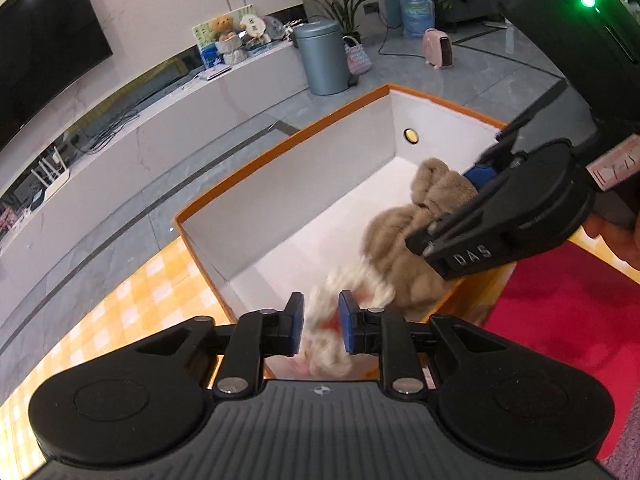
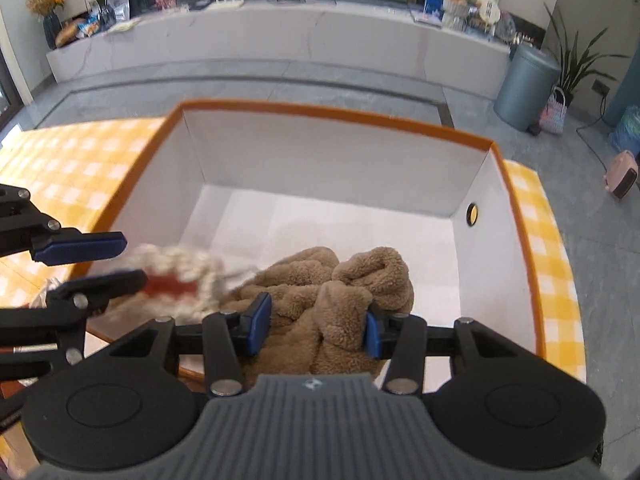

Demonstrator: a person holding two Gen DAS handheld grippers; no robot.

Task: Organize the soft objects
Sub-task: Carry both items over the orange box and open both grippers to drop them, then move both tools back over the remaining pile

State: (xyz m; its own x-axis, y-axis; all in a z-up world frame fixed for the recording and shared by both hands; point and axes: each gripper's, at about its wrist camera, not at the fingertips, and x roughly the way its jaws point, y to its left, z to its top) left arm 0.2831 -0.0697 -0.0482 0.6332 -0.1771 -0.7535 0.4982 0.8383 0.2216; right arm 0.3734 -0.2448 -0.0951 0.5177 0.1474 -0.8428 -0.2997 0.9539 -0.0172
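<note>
Inside the orange-rimmed box [image 2: 328,114], the right gripper [image 2: 316,330] clamps the bunched brown fleece [image 2: 340,280] while the left gripper [image 1: 322,326] stands narrow around the blurred cream-and-red knit [image 2: 176,276].

Left claw [image 1: 321,324]: black linkage, blue pads, silver screws, ribbed grey body; right claw [image 2: 314,330] alike.

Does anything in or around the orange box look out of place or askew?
Nothing looks damaged or spilled. The brown fleece item lies crumpled inside the orange box, between the fingers of the right gripper. The cream and red knitted piece, blurred, hangs over the box's near edge in the left gripper, not yet fully inside.
</note>
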